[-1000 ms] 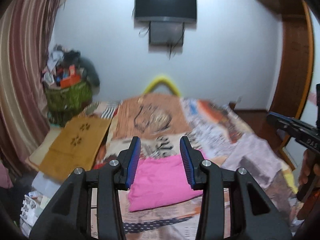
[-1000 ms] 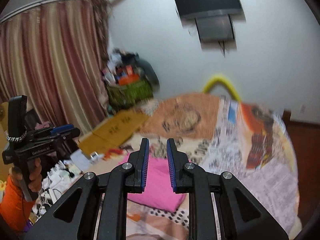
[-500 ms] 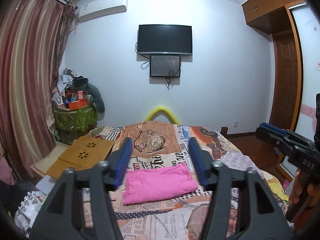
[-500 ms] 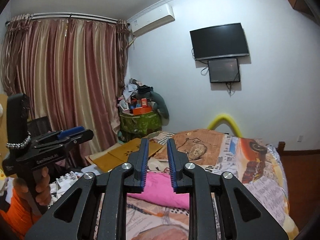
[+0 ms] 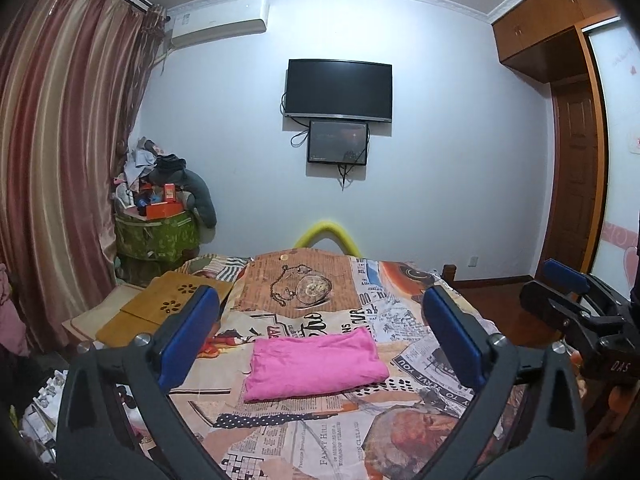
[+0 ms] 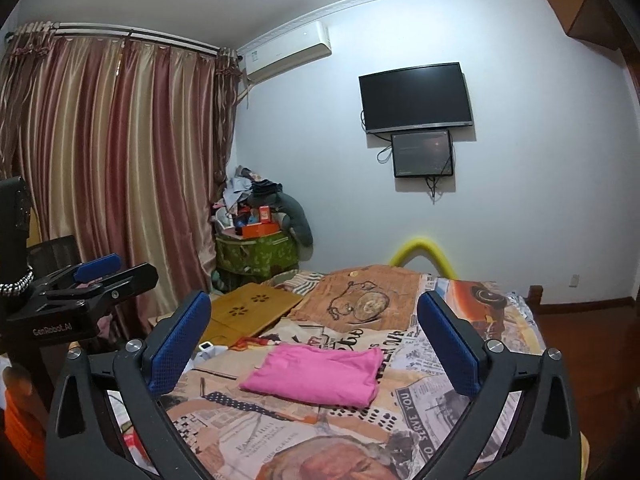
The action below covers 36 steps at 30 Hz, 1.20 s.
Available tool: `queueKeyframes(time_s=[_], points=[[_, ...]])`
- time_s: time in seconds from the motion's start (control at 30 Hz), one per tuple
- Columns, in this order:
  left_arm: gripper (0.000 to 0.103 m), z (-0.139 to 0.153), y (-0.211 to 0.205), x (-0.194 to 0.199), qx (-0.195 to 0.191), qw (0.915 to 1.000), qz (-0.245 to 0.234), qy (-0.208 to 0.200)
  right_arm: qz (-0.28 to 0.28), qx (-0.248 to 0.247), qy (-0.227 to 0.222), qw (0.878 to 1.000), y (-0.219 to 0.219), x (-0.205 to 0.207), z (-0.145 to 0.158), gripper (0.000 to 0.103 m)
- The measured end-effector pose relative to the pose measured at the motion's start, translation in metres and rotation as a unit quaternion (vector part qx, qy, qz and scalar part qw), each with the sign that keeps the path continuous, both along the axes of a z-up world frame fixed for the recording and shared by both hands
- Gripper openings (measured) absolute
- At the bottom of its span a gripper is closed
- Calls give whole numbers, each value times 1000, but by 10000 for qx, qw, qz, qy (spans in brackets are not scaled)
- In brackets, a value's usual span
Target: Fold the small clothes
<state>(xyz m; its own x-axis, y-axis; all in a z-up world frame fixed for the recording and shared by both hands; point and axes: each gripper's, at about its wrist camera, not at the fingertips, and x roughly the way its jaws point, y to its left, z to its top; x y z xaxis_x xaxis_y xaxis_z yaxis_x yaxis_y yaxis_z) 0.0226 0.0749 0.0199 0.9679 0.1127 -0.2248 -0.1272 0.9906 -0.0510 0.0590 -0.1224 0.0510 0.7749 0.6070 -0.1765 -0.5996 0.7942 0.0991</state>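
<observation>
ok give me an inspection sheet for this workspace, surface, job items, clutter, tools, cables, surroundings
surface: bed with a newspaper-print cover, mostly flat.
job's things: pink cloth folded into a neat rectangle, lying mid-bed, untouched.
clutter: wooden lap tray at the bed's left edge; piled green bin in the corner.
grippers: left tool and right tool both open, jaws just opened wide, nothing between them, held back from the cloth.
cables: loose wires hanging under the wall screens.
surroundings: striped curtain, air conditioner, wooden door.
</observation>
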Motion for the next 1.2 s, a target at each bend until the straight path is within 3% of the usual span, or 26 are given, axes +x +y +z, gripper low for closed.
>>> queueKeyframes(time_s=[1.2], points=[[103, -1, -3, 5, 92, 9999, -116, 10, -103, -100, 180, 9997, -7, -6, -8, 102]])
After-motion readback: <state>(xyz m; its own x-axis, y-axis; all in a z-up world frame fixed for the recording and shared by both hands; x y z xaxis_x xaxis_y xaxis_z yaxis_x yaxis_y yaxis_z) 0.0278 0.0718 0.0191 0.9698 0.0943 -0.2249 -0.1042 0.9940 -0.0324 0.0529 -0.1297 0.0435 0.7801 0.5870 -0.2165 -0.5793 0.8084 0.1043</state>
